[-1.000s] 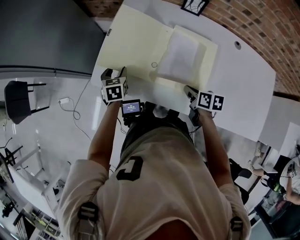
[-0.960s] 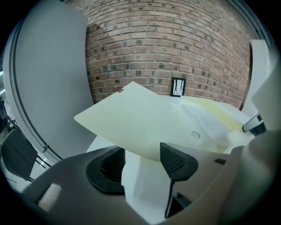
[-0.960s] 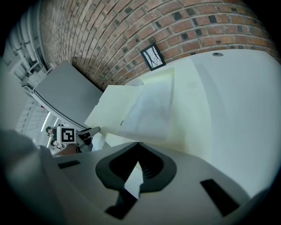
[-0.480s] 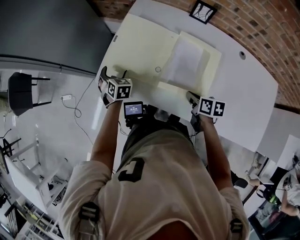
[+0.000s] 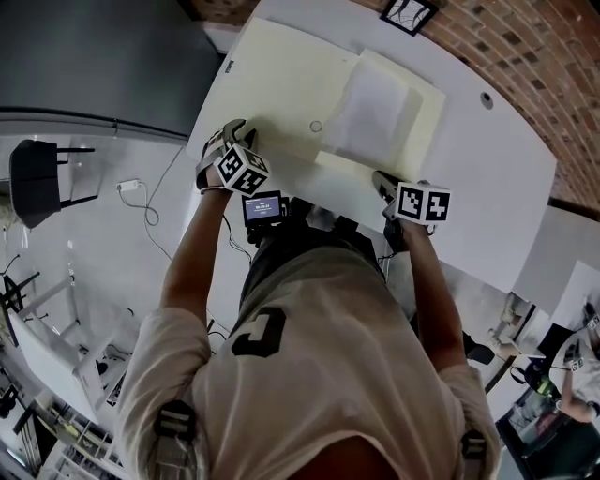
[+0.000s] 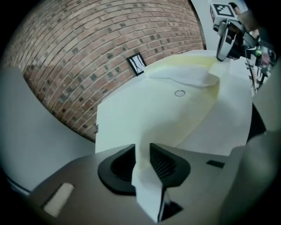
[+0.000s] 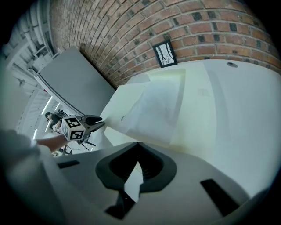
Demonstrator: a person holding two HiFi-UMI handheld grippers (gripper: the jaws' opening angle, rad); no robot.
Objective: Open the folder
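A pale yellow folder (image 5: pixel 272 84) lies spread open on the white table (image 5: pixel 487 178), with a white sheet (image 5: pixel 375 108) on its right half. My left gripper (image 5: pixel 236 134) is at the near left corner of the left cover (image 6: pixel 167 114). Its jaws have just been closing, and that corner curls up between them with a gap still showing at the pads (image 6: pixel 164 162). My right gripper (image 5: pixel 380 181) is shut on the folder's near right edge (image 7: pixel 149 110); a thin white sliver shows between its jaws (image 7: pixel 138 151).
A small framed marker (image 5: pixel 408 14) leans on the brick wall behind the table. A round hole (image 5: pixel 486 98) sits in the tabletop at the right. On the floor at the left are a dark chair (image 5: pixel 37 183) and a cable with a plug (image 5: pixel 131 192). A grey panel (image 5: pixel 94 56) stands beyond them.
My left gripper has rolled about its own axis and sunk onto the left cover's near corner. The right gripper and the folder have stayed put.
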